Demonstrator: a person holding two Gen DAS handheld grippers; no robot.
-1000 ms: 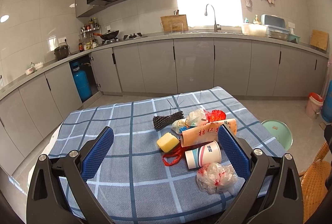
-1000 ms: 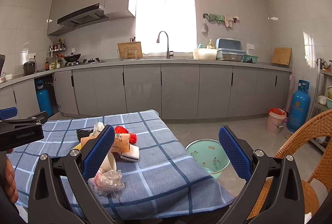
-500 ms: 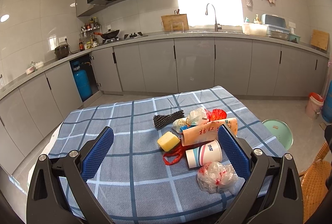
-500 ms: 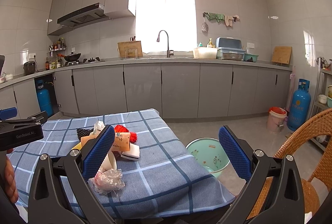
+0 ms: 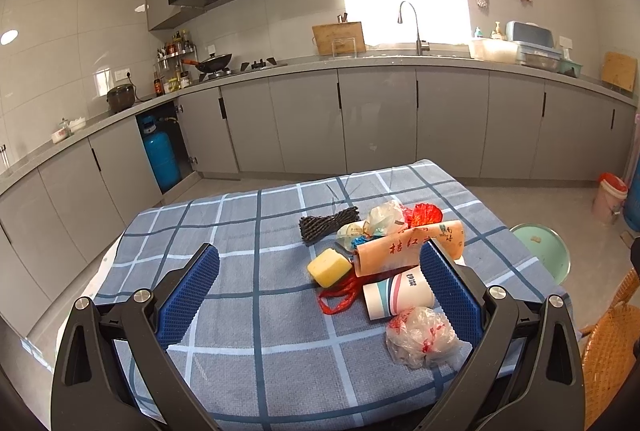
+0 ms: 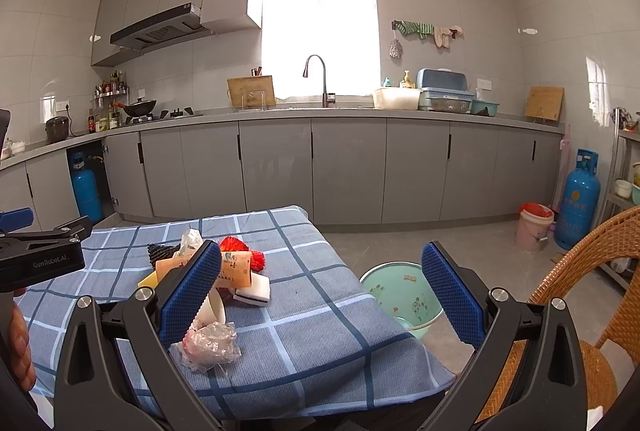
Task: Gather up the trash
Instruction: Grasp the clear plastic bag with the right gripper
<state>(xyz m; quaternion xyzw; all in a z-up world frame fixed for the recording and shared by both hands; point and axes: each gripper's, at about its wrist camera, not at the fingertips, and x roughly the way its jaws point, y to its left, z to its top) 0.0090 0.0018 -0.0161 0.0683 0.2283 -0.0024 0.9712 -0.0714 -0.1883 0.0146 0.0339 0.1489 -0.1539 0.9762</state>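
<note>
The left tongs (image 5: 320, 295) hang wide open above the near edge of the surface (image 5: 248, 343), with nothing between their blue pads. The right tongs (image 6: 320, 295) are spread just as wide and also hold nothing; they sit over the surface's right corner, the right pad out past the edge above the floor.

Nearest of the trash is a crumpled clear plastic bag (image 5: 420, 335) with red marks, lying close to the front edge. Just behind it a paper cup (image 5: 396, 295) lies on its side, mouth toward the right. A red net bag (image 5: 340, 297) trails out from under the pile just left of the cup, and a yellow sponge (image 5: 329, 267) rests just beyond it. An orange printed wrapper (image 5: 408, 247) lies across the middle of the heap, and in the right wrist view a white sponge block (image 6: 253, 291) shows at its right end. Behind the wrapper sit a pale crumpled bag (image 5: 384, 217) and a red mesh ball (image 5: 426, 213), with a dark scouring pad (image 5: 328, 223) to their left.

All of it rests on the blue checked cloth. On the floor beside the surface's right edge stands a green basin (image 6: 404, 295). Far off run grey cabinets (image 6: 348, 167) under a bright window (image 6: 320, 35).
</note>
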